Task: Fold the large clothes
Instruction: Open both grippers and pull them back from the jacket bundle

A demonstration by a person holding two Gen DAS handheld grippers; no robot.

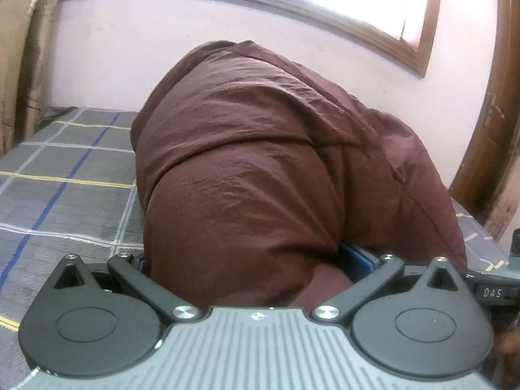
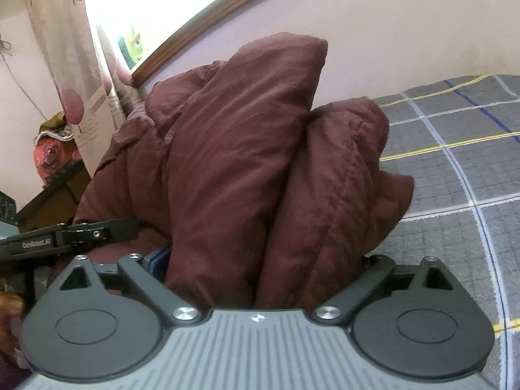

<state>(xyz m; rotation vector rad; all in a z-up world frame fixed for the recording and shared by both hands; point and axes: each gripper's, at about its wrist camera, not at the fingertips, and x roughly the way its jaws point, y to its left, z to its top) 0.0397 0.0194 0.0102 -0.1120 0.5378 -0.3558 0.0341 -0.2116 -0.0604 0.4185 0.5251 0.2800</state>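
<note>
A puffy maroon jacket (image 1: pixel 247 162) lies bunched on the bed and bulges up right in front of my left gripper (image 1: pixel 250 256). The jaws stand wide apart; a blue pad (image 1: pixel 357 255) shows at the cloth's edge, and the fingertips are buried under fabric. In the right wrist view the jacket (image 2: pixel 234 149) rises in two thick folds between the wide jaws of my right gripper (image 2: pixel 260 260), with one blue pad (image 2: pixel 159 258) showing beside the cloth. I see no pinch on the fabric. The left gripper's side (image 2: pixel 65 237) shows at the left edge.
The bed carries a grey checked sheet (image 1: pixel 65 175) that stretches left of the jacket and, in the right wrist view, to its right (image 2: pixel 455 195). A pink wall, a wooden window frame (image 1: pixel 292 3) and a curtain (image 2: pixel 65 32) stand behind. An orange bag (image 2: pixel 48 156) sits beside the bed.
</note>
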